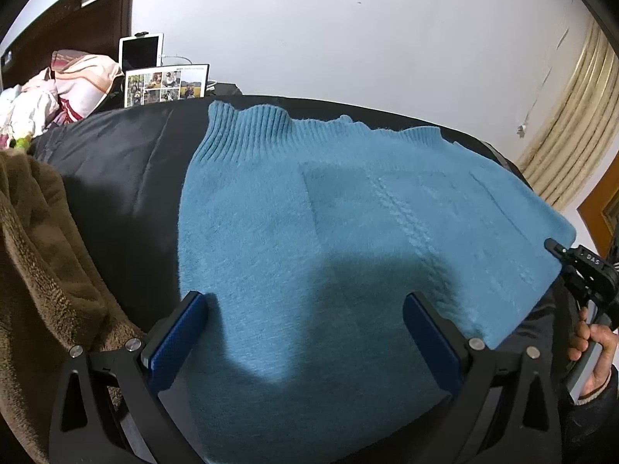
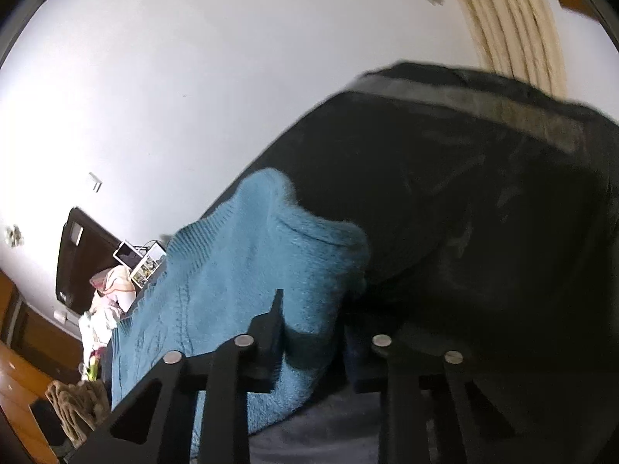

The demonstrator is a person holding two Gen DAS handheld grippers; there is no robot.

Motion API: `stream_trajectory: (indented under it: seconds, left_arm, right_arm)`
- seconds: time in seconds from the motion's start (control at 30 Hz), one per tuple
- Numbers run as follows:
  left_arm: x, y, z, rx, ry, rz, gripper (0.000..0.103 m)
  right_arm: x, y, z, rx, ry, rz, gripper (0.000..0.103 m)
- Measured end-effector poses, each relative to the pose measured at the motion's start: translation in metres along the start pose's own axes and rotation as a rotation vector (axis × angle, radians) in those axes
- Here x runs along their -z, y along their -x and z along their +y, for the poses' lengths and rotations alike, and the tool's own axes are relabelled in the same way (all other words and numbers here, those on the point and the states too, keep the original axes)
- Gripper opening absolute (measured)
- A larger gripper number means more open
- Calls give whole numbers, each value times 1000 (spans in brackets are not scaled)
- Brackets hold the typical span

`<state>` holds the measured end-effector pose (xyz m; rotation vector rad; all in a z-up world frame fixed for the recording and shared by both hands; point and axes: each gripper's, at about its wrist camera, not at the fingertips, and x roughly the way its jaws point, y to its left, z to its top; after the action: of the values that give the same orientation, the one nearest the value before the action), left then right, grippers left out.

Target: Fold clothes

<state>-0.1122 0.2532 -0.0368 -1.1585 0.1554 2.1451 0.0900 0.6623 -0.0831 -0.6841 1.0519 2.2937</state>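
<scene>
A blue knitted sweater (image 1: 309,201) lies flat on a dark bedcover (image 1: 116,162), its ribbed hem toward the far wall. My left gripper (image 1: 305,301) hovers over the sweater's near part, jaws wide open, nothing between its blue pads (image 1: 174,348). At the sweater's right edge sits my right gripper (image 1: 557,249), held by a person's hand (image 1: 592,340). In the right wrist view the right gripper (image 2: 315,317) has narrow jaws with a raised fold of the sweater (image 2: 232,270) pinched between them, over the bedcover (image 2: 464,212).
A brown fleece blanket (image 1: 38,251) is bunched at the left. A pile of clothes (image 1: 69,81), a photo frame (image 1: 166,85) and a tablet (image 1: 141,52) stand at the far left by the headboard. A curtain (image 1: 568,127) hangs at the right.
</scene>
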Motion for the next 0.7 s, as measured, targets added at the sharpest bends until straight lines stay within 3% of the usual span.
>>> stream_trajectory:
  seconds: [0.27,0.47,0.7]
  left_arm:
    - [-15,14,-38,-7,-78,-31,102]
    - [-24,1,-59,12,-100,-27,102]
    - [-24,-26,-65,31,-99,21,102]
  right_arm:
    - [-1,18,23,-33,130,-65,17]
    - [-11,14,18,-97,122,-31,18]
    - [-19,7,16,-99,136,-3,22]
